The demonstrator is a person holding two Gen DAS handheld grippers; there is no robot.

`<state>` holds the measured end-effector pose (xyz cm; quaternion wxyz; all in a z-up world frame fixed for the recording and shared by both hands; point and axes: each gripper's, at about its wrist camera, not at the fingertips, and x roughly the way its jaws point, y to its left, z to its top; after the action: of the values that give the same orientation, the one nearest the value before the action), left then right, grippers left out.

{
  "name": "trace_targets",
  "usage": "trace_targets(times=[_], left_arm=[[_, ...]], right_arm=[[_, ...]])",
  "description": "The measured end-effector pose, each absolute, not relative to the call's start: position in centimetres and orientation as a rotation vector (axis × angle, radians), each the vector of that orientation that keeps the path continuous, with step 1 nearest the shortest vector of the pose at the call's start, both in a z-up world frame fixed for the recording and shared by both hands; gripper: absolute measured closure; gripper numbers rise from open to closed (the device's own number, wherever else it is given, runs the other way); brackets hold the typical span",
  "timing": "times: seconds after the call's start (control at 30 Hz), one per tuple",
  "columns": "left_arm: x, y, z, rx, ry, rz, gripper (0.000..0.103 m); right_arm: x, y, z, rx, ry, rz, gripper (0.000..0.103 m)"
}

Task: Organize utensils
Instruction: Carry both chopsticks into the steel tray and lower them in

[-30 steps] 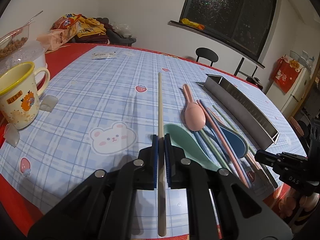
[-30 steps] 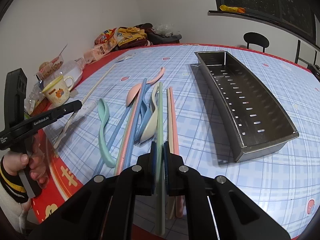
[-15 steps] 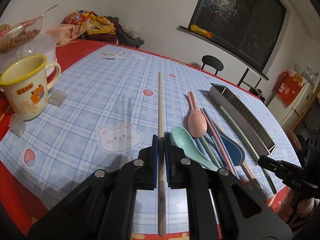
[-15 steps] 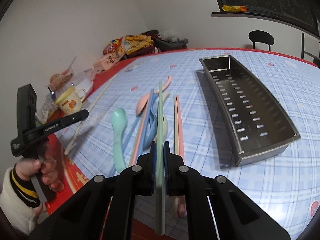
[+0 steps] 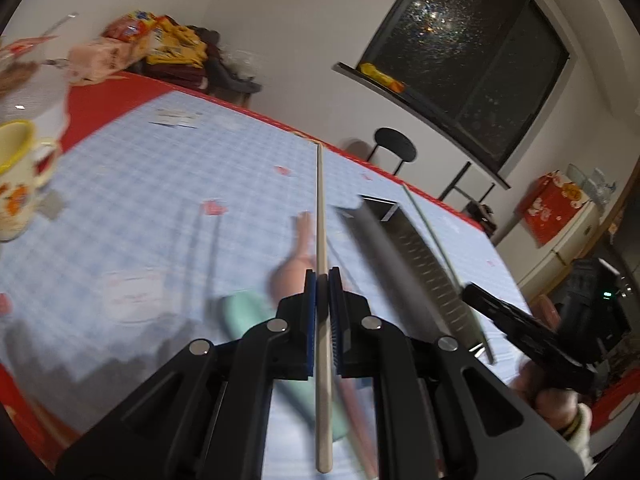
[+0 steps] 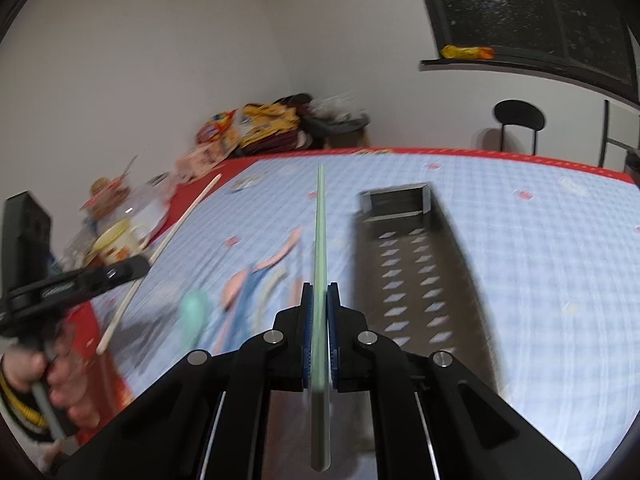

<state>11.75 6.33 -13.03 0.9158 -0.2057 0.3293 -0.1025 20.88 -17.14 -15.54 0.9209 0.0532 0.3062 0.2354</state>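
My left gripper (image 5: 323,276) is shut on a beige chopstick (image 5: 321,208) and holds it in the air above the table. My right gripper (image 6: 320,290) is shut on a pale green chopstick (image 6: 320,224), also lifted, just left of the long steel tray (image 6: 416,264). The green chopstick shows in the left wrist view (image 5: 432,236) over the tray (image 5: 404,256). The beige chopstick shows in the right wrist view (image 6: 168,248). Blurred spoons and chopsticks lie on the cloth: a pink spoon (image 6: 236,288), a mint spoon (image 6: 192,312).
A yellow-rimmed mug (image 5: 16,176) stands at the table's left edge, with a clear bowl and snack bags (image 5: 160,44) behind it. A black chair (image 6: 518,120) stands beyond the far edge. The blue checked cloth (image 5: 140,184) covers the red table.
Both grippers have risen and tilted, each lifting its chopstick off the table. The right gripper has moved toward the steel tray. The view is now motion-blurred.
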Motion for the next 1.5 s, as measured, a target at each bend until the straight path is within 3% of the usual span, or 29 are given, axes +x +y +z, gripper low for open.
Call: trace_targets(times=[0.47,0.9,1.27,1.3,1.37,1.5], left_arm=[[20.8,-5.8,-15.0,-0.534,0.771,-0.287,0.093],[23.6,-8.0,-18.6,-0.744,0.832,-0.252,0.093],[24.7,-9.5,-19.2,-0.723,0.845,-0.223,0.093],[24.7,-9.5,-19.1,-0.717,0.847,-0.224,0.093],[24.6,-9.5,-18.7,-0.699,0.842,-0.231,0.082],[24.5,-9.1,-17.1,-0.642,0.803,-0.234,0.078]], right_arm=[[24.5,-23.2,-18.6,0.236,0.708,0.383,0.096],[25.2,-23.6,-19.6,0.234,0.743,0.325,0.096],[25.5,-23.2,-19.9,0.222,0.757,0.321,0.096],[25.6,-23.3,-19.9,0.221,0.757,0.322,0.096],[25.6,-23.1,-19.9,0.218,0.757,0.321,0.095],[25.2,-23.1,-19.4,0.223,0.728,0.326,0.095]])
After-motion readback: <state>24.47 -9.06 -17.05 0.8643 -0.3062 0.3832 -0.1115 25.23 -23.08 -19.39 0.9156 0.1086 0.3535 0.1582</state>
